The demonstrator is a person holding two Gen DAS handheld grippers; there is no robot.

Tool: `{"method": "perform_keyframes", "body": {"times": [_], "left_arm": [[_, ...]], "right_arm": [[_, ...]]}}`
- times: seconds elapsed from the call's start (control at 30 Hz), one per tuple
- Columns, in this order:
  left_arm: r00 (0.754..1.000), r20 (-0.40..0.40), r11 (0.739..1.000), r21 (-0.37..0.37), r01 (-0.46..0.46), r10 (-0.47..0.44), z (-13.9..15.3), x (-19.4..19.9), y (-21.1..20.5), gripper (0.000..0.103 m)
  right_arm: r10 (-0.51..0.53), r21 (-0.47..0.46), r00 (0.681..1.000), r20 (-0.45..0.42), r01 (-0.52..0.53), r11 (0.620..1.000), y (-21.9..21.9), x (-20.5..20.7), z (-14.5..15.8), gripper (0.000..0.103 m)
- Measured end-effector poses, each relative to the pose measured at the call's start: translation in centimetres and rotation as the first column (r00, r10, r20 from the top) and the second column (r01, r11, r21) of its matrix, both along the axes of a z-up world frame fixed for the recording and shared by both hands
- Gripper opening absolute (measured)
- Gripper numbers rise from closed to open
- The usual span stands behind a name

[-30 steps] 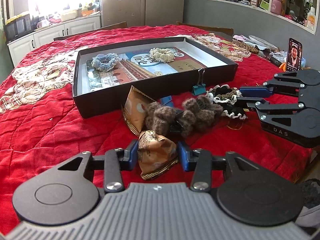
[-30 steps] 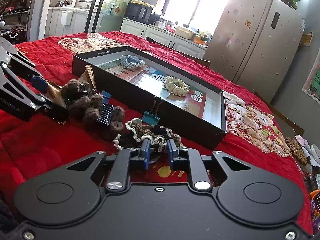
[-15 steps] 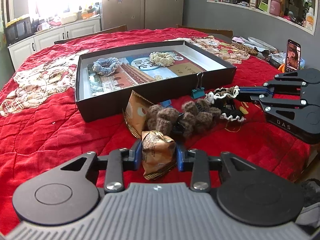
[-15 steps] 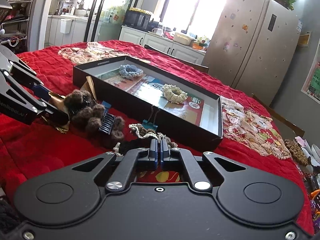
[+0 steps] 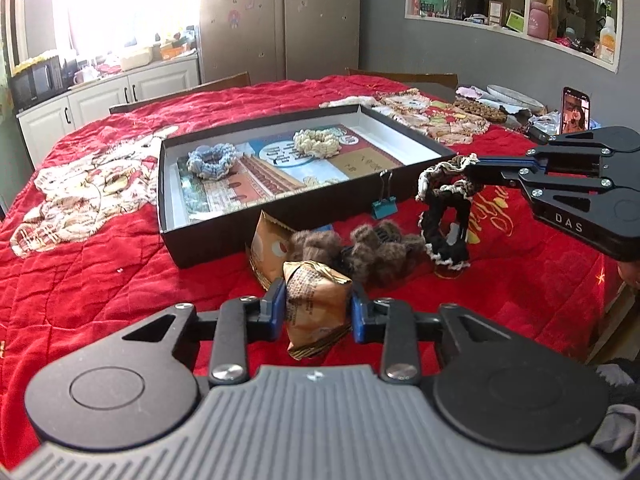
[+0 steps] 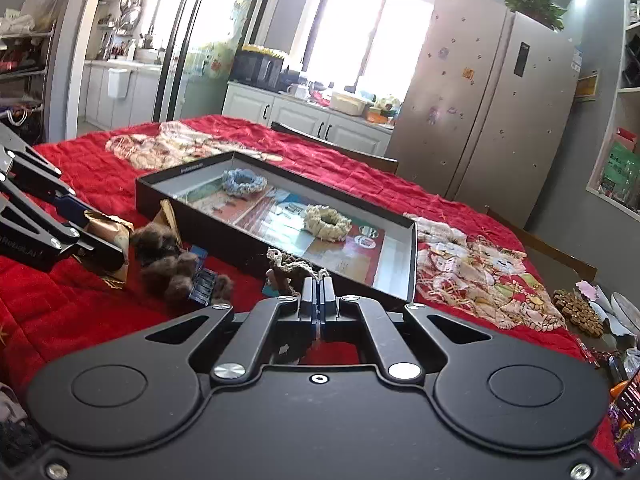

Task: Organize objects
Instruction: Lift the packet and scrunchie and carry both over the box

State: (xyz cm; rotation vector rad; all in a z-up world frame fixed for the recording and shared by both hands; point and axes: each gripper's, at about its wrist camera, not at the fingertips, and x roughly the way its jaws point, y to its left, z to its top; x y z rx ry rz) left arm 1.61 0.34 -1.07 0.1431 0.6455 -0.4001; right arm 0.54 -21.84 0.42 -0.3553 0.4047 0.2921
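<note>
My left gripper (image 5: 318, 308) is shut on a gold-brown snack packet (image 5: 316, 304), held just above the red cloth. My right gripper (image 6: 319, 292) is shut on the rim of a black scrunchie with cream trim (image 5: 444, 208), which hangs from it, lifted off the cloth; in the right wrist view only its top (image 6: 294, 266) shows. The open black box (image 5: 168, 184) behind holds a blue scrunchie (image 5: 210, 160) and a cream scrunchie (image 5: 318, 142). In front of the box lie a second snack packet (image 5: 268, 250), a brown fuzzy hair clip (image 5: 360, 254) and a teal binder clip (image 5: 384, 204).
A red quilted cloth (image 5: 100, 272) covers the table, with patterned cream patches (image 5: 88, 184) left of the box and others (image 6: 480, 272) to its right. A phone (image 5: 575, 110) stands at the far right among clutter. Chair backs (image 5: 180, 94) line the far edge.
My right gripper closed on the black scrunchie and lifted it off the cloth. My left gripper tightened on the snack packet and stayed in place.
</note>
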Motion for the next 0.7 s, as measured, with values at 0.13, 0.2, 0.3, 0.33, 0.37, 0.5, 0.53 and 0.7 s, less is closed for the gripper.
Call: {"method": "perform_keyframes", "body": {"times": [0.13,0.2,0.3,0.33,0.37,0.5,0.53,0.7], "left_arm": [[1.0,0.021,1.0,-0.004,0.002,-0.002,0.7,-0.4,0.0,0.036],[0.999,0.032,1.0,-0.006,0.005,-0.005,1.0,-0.5,0.0,0.036],[0.999,0.046,1.0,-0.007,0.008,-0.008,1.4,-0.6,0.0,0.036],[0.999,0.049,1.0,-0.008,0.01,-0.01,1.5,-0.7,0.0,0.036],[0.998,0.054,1.0,-0.008,0.011,-0.01,1.7,-0.8,-0.1,0.036],[0.997,0.069,1.0,-0.003,0.017,-0.017,2.1,-0.9,-0.2,0.036],[0.997,0.073,1.0,-0.003,0.018,-0.018,2.2,-0.9,-0.3,0.036],[0.996,0.085,1.0,-0.003,0.024,-0.024,2.7,-0.5,-0.6,0.036]], "right_arm": [[-0.008,0.011,1.0,0.021,0.008,1.0,-0.3,-0.3,0.6,0.002],[-0.012,0.016,0.999,0.031,0.012,1.0,-0.5,-0.5,0.9,0.002],[-0.019,0.025,0.999,0.047,0.018,1.0,-0.8,-0.8,1.3,0.002],[-0.021,0.027,0.999,0.05,0.02,0.999,-0.8,-0.8,1.4,0.002],[-0.022,0.028,0.998,0.053,0.021,0.999,-0.9,-0.8,1.6,0.002],[-0.028,0.035,0.998,0.065,0.026,0.999,-1.1,-0.9,2.0,0.002],[-0.028,0.036,0.997,0.067,0.026,0.999,-1.1,-0.9,2.1,0.002],[-0.025,0.045,0.997,0.07,0.022,0.999,-1.1,-0.7,2.5,0.002]]}}
